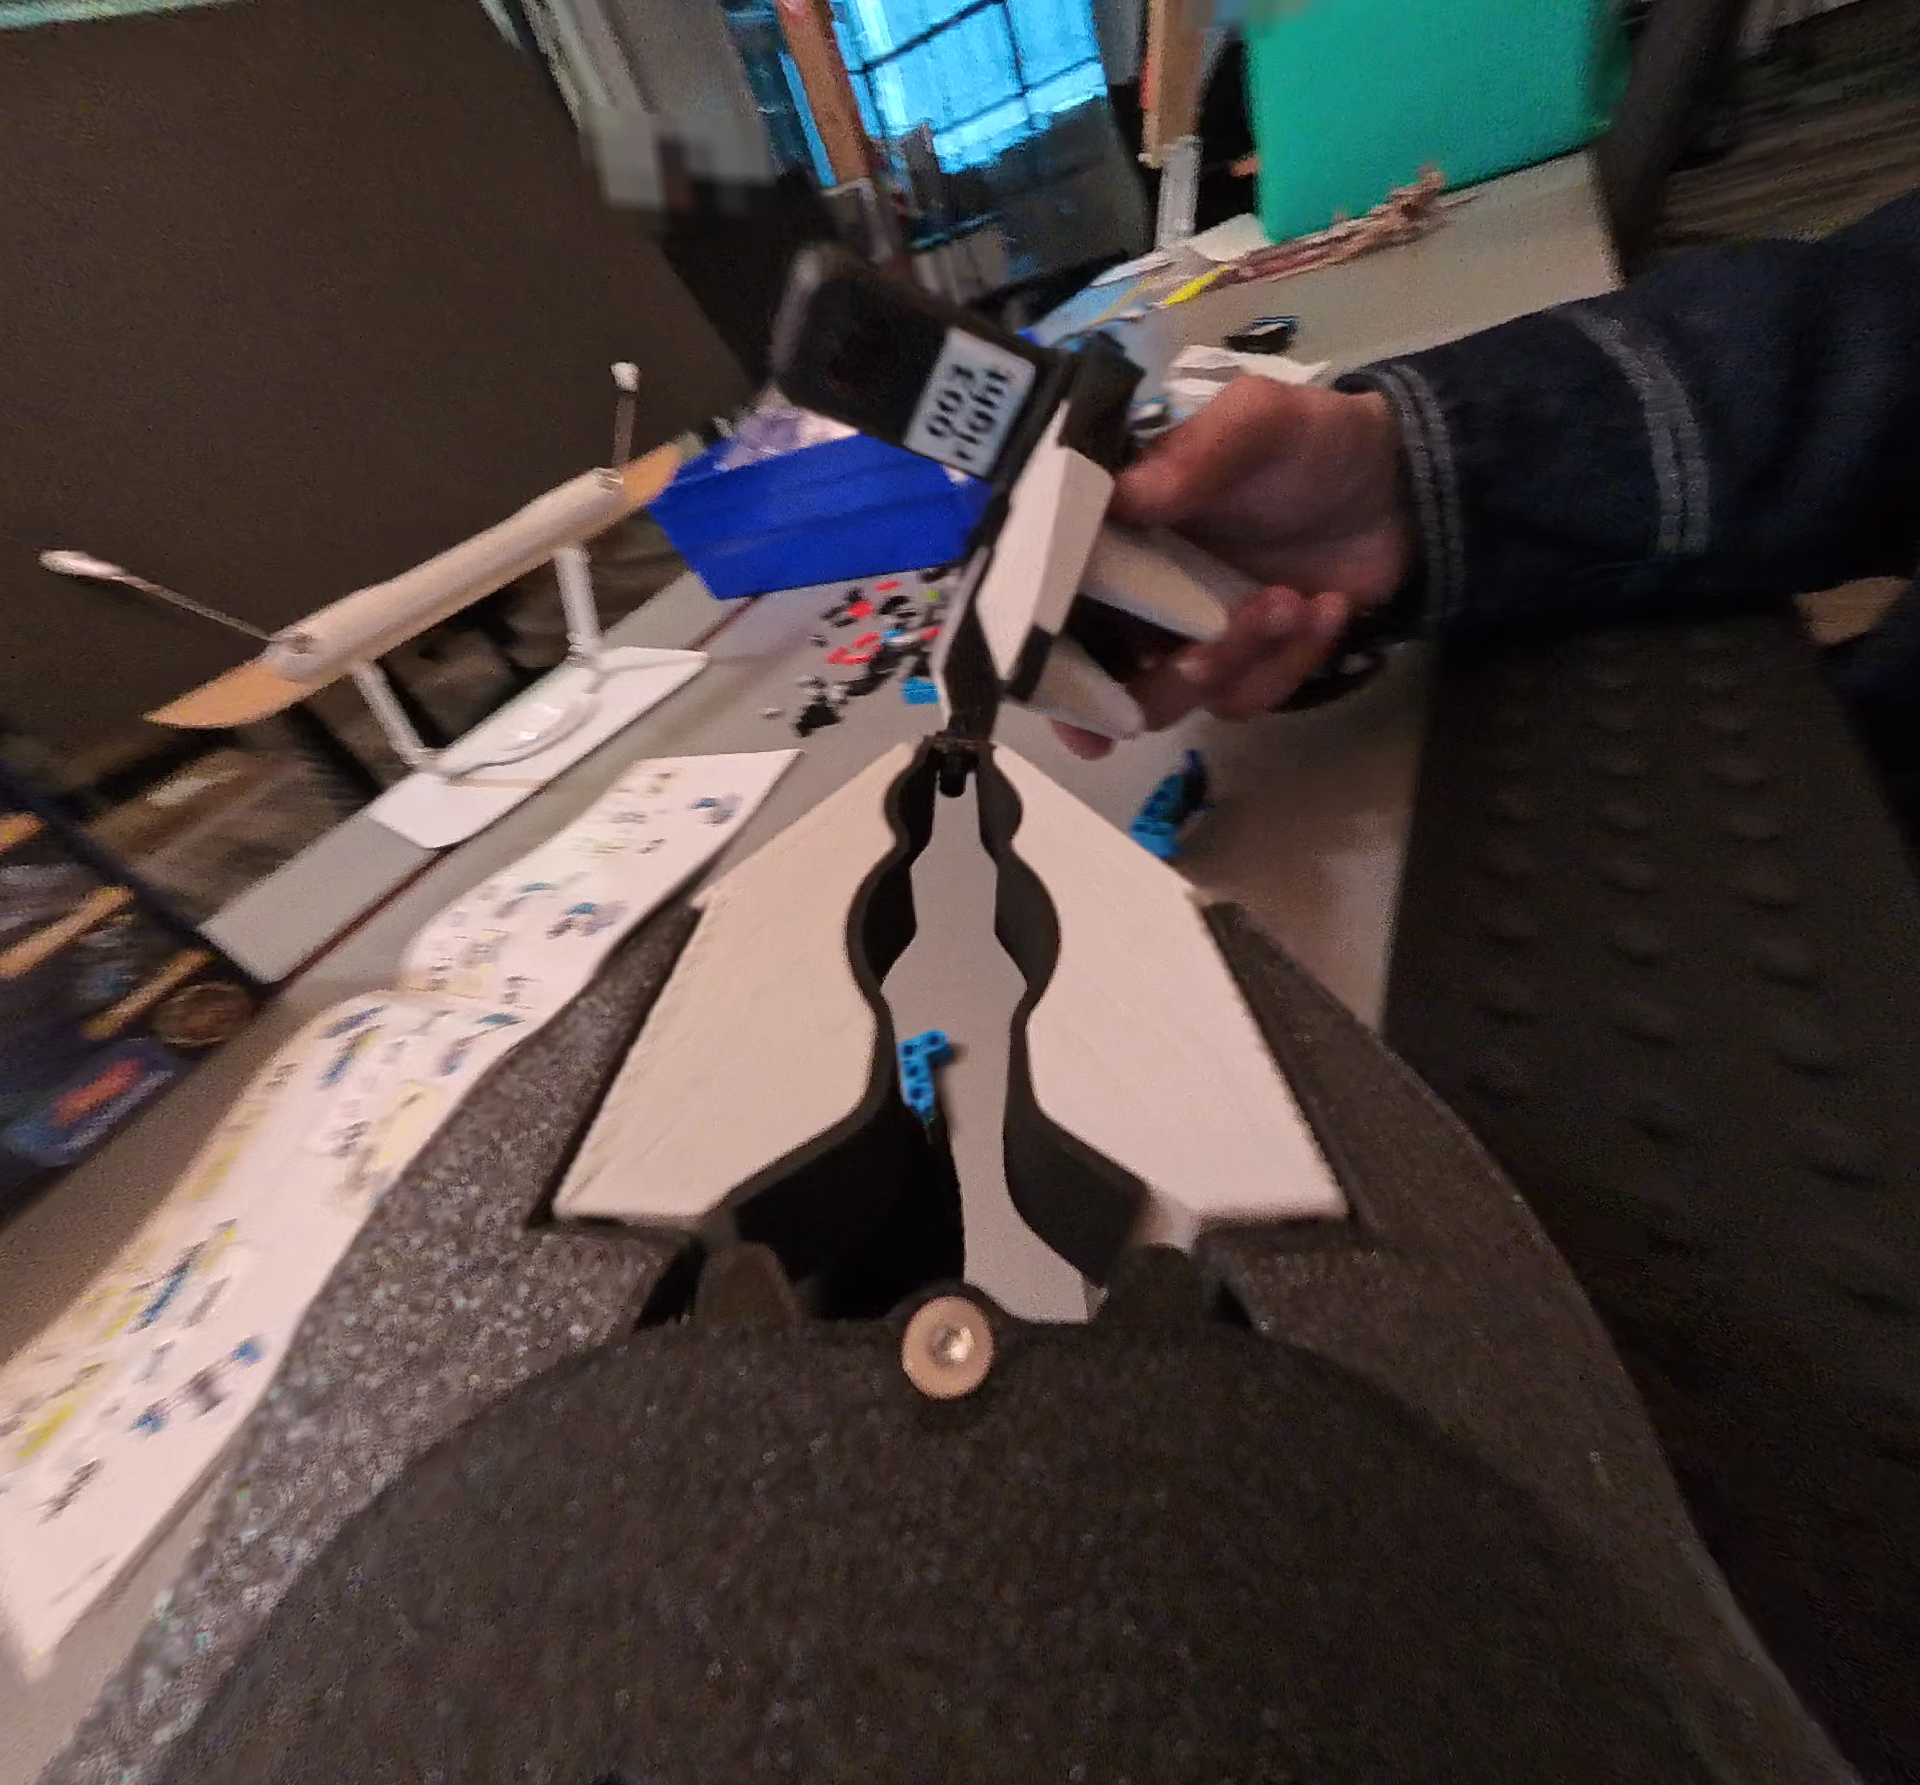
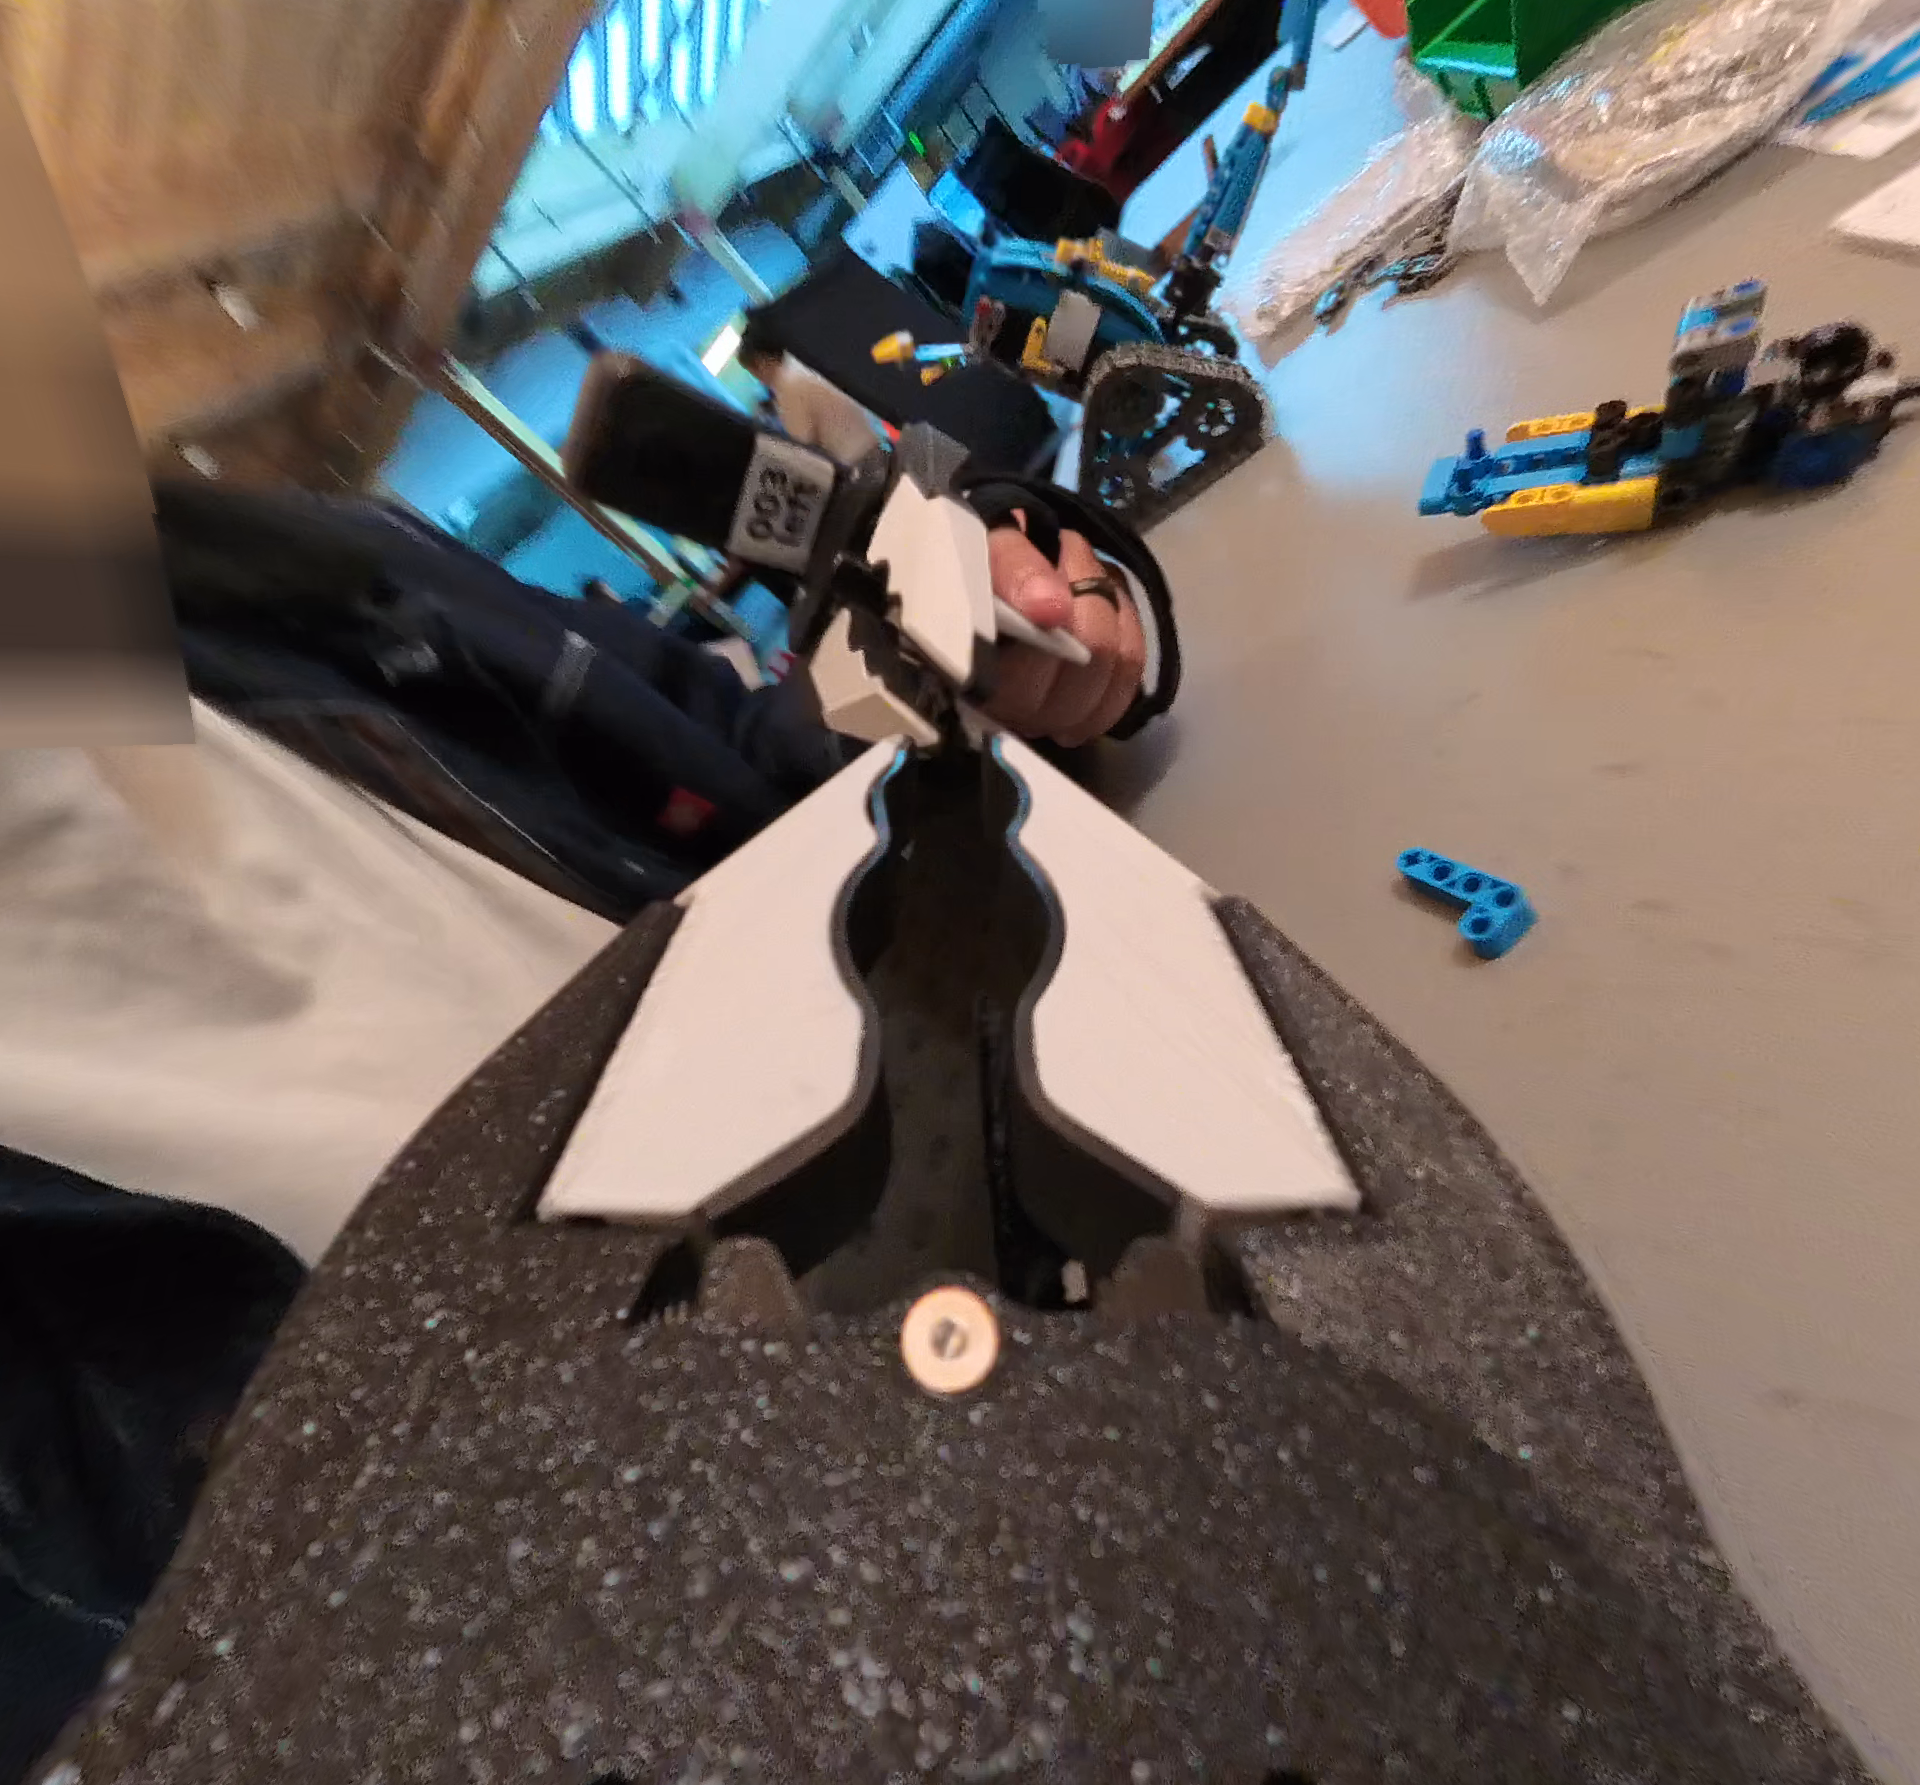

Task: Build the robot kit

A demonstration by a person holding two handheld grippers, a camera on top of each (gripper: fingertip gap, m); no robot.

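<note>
Midframe, the left gripper (image 1: 951, 764) and right gripper (image 2: 940, 748) meet tip to tip, fingers narrowed on a small dark piece (image 1: 951, 769); a blue brick (image 2: 1467, 902) lies right.

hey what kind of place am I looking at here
Probably a workshop or maker space. A grey worktable carries a half-built blue and yellow brick model, a tracked brick vehicle, scattered small black and red parts and printed instruction sheets.
</note>
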